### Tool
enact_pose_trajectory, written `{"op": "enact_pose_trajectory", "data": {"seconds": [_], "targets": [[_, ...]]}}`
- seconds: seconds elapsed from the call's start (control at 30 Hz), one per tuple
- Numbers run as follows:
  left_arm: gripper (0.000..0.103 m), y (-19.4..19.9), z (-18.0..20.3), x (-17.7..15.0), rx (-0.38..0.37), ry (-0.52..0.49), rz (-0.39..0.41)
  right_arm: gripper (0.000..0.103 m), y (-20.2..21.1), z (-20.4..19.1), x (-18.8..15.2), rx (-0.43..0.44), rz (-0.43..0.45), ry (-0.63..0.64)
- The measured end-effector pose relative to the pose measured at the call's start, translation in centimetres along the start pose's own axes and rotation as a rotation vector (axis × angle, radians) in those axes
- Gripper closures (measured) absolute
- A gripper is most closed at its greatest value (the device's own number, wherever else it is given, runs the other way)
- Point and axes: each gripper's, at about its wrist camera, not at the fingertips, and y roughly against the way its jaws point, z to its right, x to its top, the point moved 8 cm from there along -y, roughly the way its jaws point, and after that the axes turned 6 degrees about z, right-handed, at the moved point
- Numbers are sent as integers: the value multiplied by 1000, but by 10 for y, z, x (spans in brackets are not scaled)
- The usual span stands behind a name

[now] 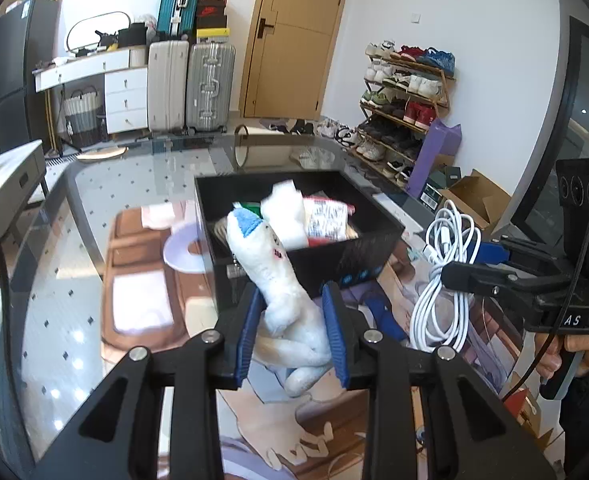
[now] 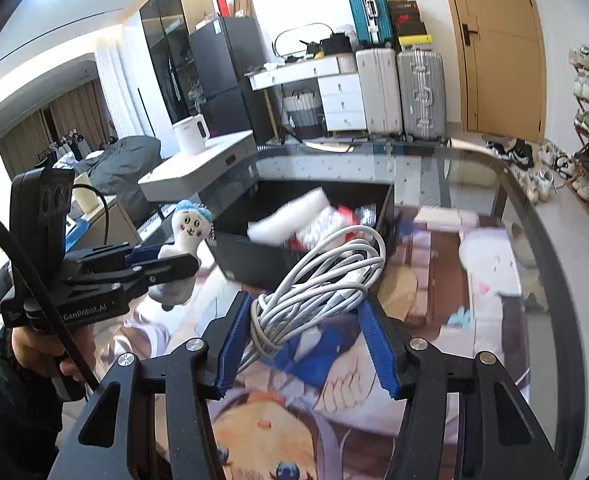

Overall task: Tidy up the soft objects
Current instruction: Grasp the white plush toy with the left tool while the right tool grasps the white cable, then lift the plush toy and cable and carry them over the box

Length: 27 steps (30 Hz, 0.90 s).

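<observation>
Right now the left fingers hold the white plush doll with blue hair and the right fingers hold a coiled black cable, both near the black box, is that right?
Nearly. The coiled cable in the right fingers is white, not black, as the right wrist view shows. The rest holds: the left fingers grip the white plush doll with blue hair, both near the black box.

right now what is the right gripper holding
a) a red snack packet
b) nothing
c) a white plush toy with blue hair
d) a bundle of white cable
d: the right gripper has its jaws closed around the coiled white cable, while the plush toy sits in the left gripper, both held near the black box.
</observation>
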Motion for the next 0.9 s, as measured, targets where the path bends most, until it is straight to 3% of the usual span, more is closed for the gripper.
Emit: {"op": "enact_pose_trajectory", "data": {"seconds": [0.53,0.9], "targets": [[73,-13,-8,37,19,-28,43,48,-18,2,59,-69,77,48],[73,-41,-27,44,58,-5,28,48,-40,18,71,-159,77,91]]}}
